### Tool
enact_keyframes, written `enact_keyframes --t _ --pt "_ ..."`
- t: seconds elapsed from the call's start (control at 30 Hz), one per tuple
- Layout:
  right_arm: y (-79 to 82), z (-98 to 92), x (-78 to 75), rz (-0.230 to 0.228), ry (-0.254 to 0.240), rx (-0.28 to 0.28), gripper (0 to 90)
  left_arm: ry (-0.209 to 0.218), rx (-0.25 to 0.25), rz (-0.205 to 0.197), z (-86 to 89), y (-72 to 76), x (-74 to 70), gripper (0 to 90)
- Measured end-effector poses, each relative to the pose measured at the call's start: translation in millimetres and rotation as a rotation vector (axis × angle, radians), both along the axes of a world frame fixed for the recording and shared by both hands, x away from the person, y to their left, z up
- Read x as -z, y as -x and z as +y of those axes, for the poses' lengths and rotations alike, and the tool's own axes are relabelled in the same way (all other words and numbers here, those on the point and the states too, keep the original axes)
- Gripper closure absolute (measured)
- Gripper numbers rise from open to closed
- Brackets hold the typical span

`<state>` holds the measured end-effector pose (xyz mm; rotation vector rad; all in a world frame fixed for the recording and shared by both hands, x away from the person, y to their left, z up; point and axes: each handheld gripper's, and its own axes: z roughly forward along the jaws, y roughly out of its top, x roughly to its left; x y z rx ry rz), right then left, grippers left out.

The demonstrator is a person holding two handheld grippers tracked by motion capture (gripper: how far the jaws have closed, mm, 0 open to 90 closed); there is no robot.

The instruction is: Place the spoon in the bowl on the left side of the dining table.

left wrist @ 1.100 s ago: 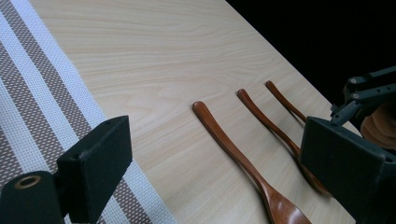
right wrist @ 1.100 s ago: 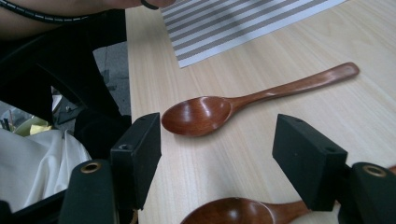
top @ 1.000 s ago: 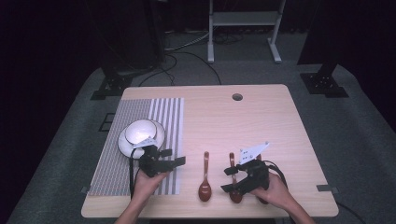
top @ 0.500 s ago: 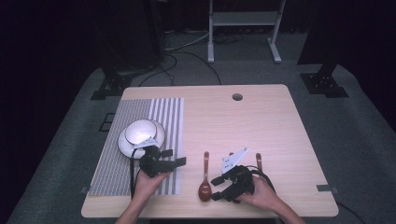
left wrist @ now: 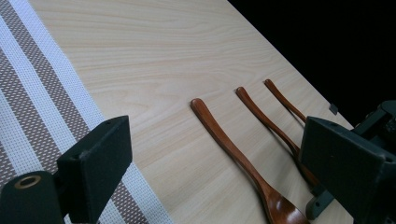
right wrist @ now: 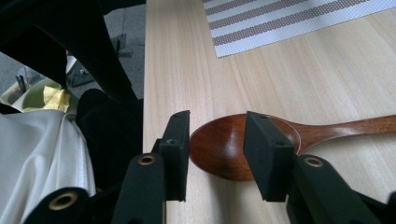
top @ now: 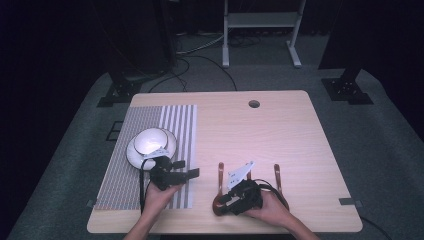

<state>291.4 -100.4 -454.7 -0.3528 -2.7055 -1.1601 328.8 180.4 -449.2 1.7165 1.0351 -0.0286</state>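
Your right gripper (right wrist: pixel 215 149) jaws have just been closing, now pinching bowl of glossy dark-brown wooden spoon (right wrist: pixel 233 147), lying flat near front edge of pale woodgrain table (top: pixel 280 130). Grasp made; lift and placing, likely toward white round ceramic bowl (top: pixel 150 142) left of spoon on striped woven placemat (top: pixel 170 120), still ahead. Your left gripper (top: pixel 186 173) hovers wide open, empty, between bowl and spoon. Two more slim wooden spoons (left wrist: pixel 261 116) wait right of first.
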Motion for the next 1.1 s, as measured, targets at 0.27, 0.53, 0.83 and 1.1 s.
enact_keyframes --t 0.27,0.53,0.83,1.1 --pt "3.8 6.3 6.3 -0.026 0.046 -0.015 65.9 0.006 -0.004 0.000 0.0 0.5 -0.3 8.4" --pt "7.9 8.3 12.2 -0.077 0.076 -0.012 65.4 0.010 -0.011 -0.006 0.0 1.2 -0.7 8.4" --pt "21.0 9.9 11.4 -0.205 0.092 -0.023 65.6 0.028 0.016 0.019 -6.4 2.6 0.3 8.4" --pt "24.3 10.3 11.5 -0.242 0.093 -0.033 65.6 0.040 0.074 0.091 -24.9 -0.9 6.7 8.9"
